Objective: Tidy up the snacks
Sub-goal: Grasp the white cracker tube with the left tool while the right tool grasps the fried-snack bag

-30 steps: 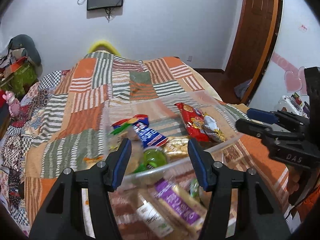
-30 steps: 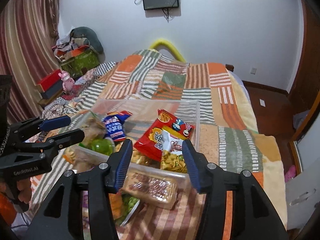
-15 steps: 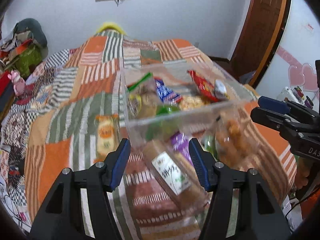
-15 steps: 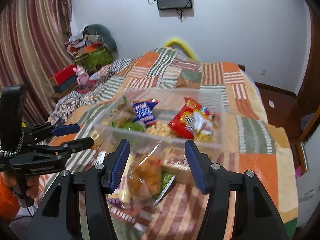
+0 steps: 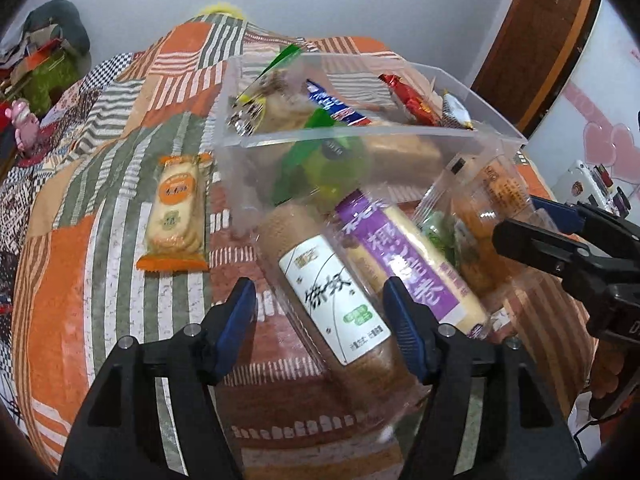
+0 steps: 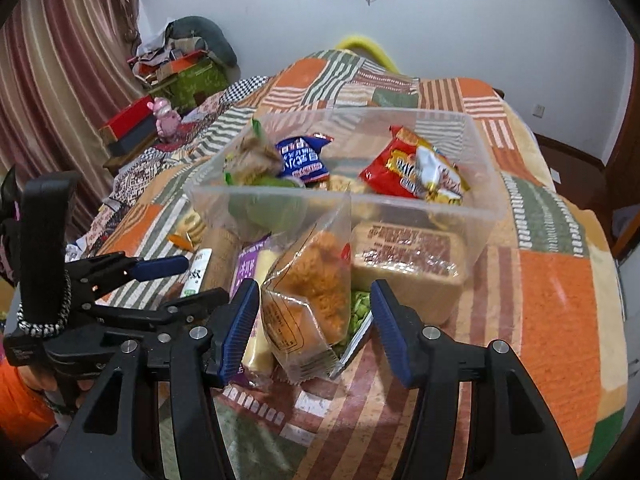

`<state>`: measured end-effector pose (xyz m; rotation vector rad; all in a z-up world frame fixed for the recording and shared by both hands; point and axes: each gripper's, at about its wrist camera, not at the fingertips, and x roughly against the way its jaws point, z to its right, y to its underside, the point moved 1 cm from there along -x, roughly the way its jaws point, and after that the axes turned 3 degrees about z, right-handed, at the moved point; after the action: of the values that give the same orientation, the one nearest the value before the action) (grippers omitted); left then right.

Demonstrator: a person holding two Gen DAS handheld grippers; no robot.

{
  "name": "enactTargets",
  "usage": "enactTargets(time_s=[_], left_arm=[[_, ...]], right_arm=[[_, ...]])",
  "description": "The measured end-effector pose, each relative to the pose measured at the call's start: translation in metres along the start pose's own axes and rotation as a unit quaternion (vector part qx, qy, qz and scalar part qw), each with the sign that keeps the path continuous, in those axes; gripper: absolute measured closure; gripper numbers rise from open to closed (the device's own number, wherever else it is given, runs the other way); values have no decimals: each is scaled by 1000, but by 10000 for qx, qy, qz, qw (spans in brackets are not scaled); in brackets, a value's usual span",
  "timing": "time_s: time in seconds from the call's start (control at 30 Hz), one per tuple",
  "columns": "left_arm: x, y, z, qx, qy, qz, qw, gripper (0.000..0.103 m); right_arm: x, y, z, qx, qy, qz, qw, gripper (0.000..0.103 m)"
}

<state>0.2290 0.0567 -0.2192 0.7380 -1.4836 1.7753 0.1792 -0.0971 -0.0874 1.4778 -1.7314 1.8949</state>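
Patchwork bedding in orange, green and striped squares is covering the bed (image 6: 552, 280) that is serving as the work surface, with a curtain (image 6: 52, 92) hanging at one side and a wooden door (image 5: 536, 40) showing at the other. Near the middle a clear plastic bin (image 6: 468, 216) is resting on the quilt and already holding several snacks, including a red bag (image 6: 404, 168) and a blue packet (image 6: 302, 158). Loose snacks are lying in a pile against its near wall: a long brown roll with a white label (image 5: 336, 300), a purple-labelled pack (image 5: 412, 268), a clear bag of orange crisps (image 6: 316, 280) and a flat brown block in film (image 6: 408, 256). An orange cracker pack (image 5: 174, 216) is lying apart on the quilt, beside the bin. The left tongs (image 5: 320, 316) are standing wide open over the brown roll, gripping nothing. The right tongs (image 6: 316, 328) are likewise spread wide around the crisp bag without closing on it. These packs are likely to be light, with slick, crinkling film. The crisp bag is probably fragile and should be pinched at its sealed edge; the roll looks firmer and should be taken across its middle.
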Motion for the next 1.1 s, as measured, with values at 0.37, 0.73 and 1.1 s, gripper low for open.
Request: enactTargets(time_s=[0.37,0.73,1.1], left_arm=[[-3,17,-20,55,-308,-170,9994,38],[-7,6,-1,-164,-407,133,9989,64],[36,4,5,-210,-205,397,9988,65]], right_arm=[[-9,5,0,-154,-74,-95,9998,49],[-4,9,-5,-128,-86,-72,9999,62],[13,3,-4,-120,-105,152,9998,63]])
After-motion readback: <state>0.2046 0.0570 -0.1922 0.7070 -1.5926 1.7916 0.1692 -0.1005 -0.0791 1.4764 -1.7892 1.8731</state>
